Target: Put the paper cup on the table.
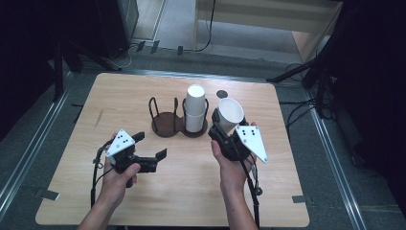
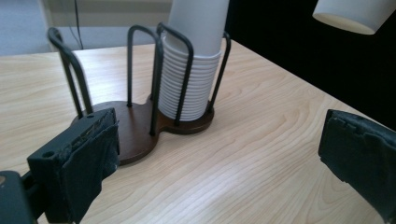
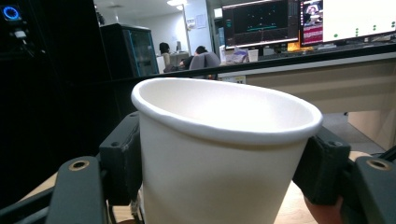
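- Pale wooden table top with rounded corners [image 1: 191, 191], set on a grey floor with dark stands and cables around it; desks and lit screens show far behind in the right gripper view.
- Dark brown wooden cup holder with two round bays and black wire uprights [image 1: 165, 123], standing near the middle of the table toward its far edge.
- Stack of white paper cups [image 1: 195, 109], nested upside down in the holder's right bay, inside the wire uprights; the left bay holds nothing.
- Single white paper cup [image 1: 230, 114], mouth up and tilted, held clear of the table just to the right of the stack and apart from it.
- Right gripper [image 1: 225, 128], black with a grey three-cornered plate, in the person's right hand [image 1: 232, 165]; its jaws are clamped on the single cup's wall from both sides, below the rim.
- Left gripper [image 1: 150, 145], in the person's left hand [image 1: 117, 179], near the holder on its near left side; jaws spread wide with nothing between them, aimed toward the holder.
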